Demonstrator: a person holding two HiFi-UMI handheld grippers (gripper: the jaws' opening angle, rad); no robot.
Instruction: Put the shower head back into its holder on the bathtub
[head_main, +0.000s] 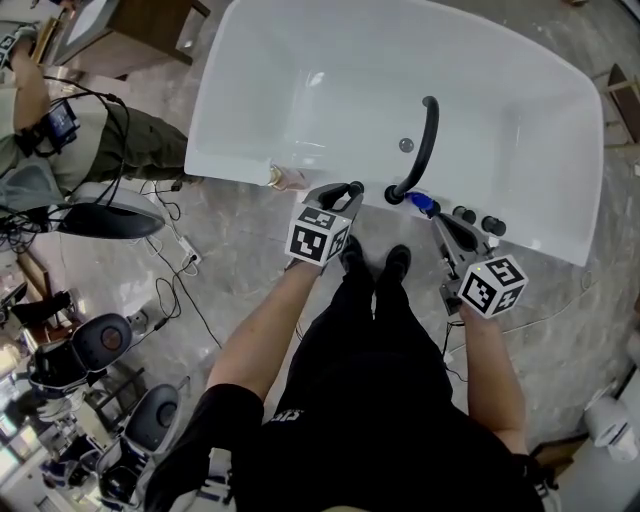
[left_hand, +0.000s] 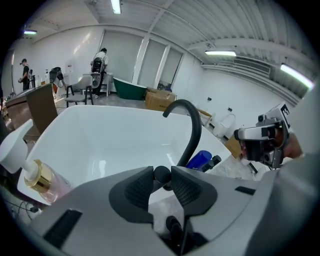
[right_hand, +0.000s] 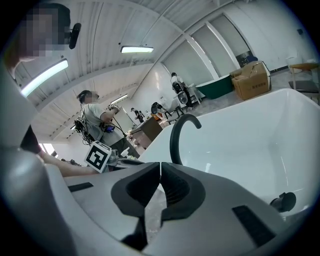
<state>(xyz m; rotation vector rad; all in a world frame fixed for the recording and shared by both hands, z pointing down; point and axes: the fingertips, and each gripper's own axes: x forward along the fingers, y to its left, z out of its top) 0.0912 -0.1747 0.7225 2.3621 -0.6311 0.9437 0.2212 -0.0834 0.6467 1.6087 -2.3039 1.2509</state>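
Note:
A white bathtub (head_main: 250, 150) lies in front of me, with a black arched faucet (head_main: 427, 135) rising from its near rim. My left gripper (head_main: 352, 188) hangs over that rim just left of the faucet's base. It is shut on the slim black shower head (left_hand: 161, 173), whose rounded end shows between the pads; more of it shows dark lower in the gap. I cannot make out the holder. My right gripper (head_main: 438, 218) is at the rim right of the faucet, shut and empty (right_hand: 160, 167).
A blue bottle (head_main: 422, 205) and black knobs (head_main: 478, 220) sit on the rim by the right gripper. A gold-capped pump bottle (head_main: 285, 178) stands on the rim to the left. Cables and chairs (head_main: 100, 345) crowd the floor at left, where another person (head_main: 60, 125) crouches.

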